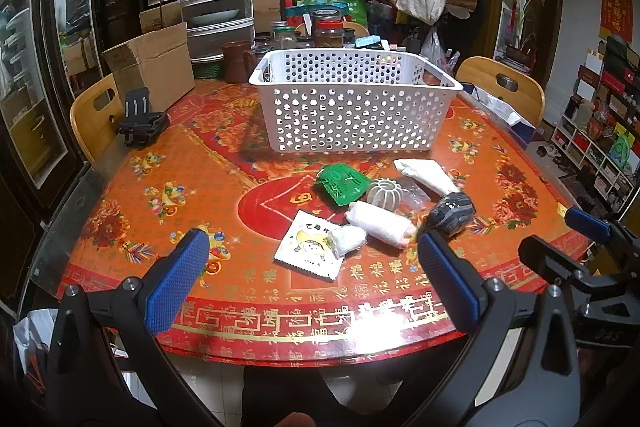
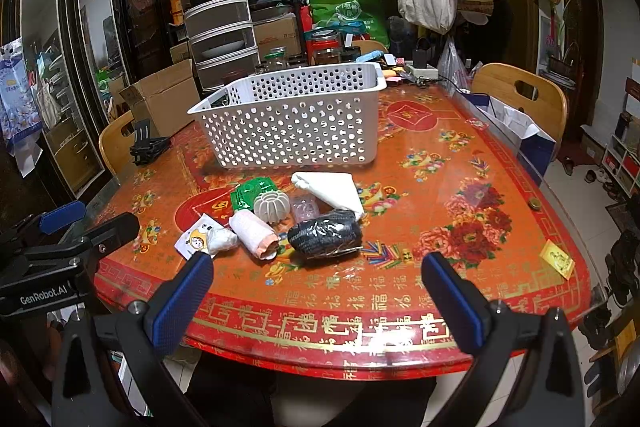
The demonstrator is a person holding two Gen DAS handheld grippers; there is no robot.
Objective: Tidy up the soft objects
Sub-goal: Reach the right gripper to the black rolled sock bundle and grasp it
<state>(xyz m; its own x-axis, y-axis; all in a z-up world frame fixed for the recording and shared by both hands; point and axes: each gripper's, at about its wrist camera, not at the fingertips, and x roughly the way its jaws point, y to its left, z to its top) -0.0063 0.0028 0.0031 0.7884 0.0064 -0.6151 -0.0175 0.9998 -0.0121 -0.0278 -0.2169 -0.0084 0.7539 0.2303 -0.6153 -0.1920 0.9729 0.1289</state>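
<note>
I see my left gripper (image 1: pixel 312 267) low over the near edge of the red desk (image 1: pixel 160 163). Its blue fingers (image 1: pixel 178 283) are spread wide and hold nothing. My right gripper (image 2: pixel 316 295) hangs beside it, and its fingers (image 2: pixel 182 303) are spread wide and bare too. A little heap of soft things lies in the middle of the desk: a white roll (image 1: pixel 378 219), a black bundle (image 1: pixel 452 213), a green packet (image 1: pixel 342 183), a white cloth (image 1: pixel 426 175), a ribbed ball (image 1: pixel 384 193) and a small cartoon packet (image 1: pixel 310 245). The white basket (image 1: pixel 352 103) with holes stands just behind the heap, apart from it.
</note>
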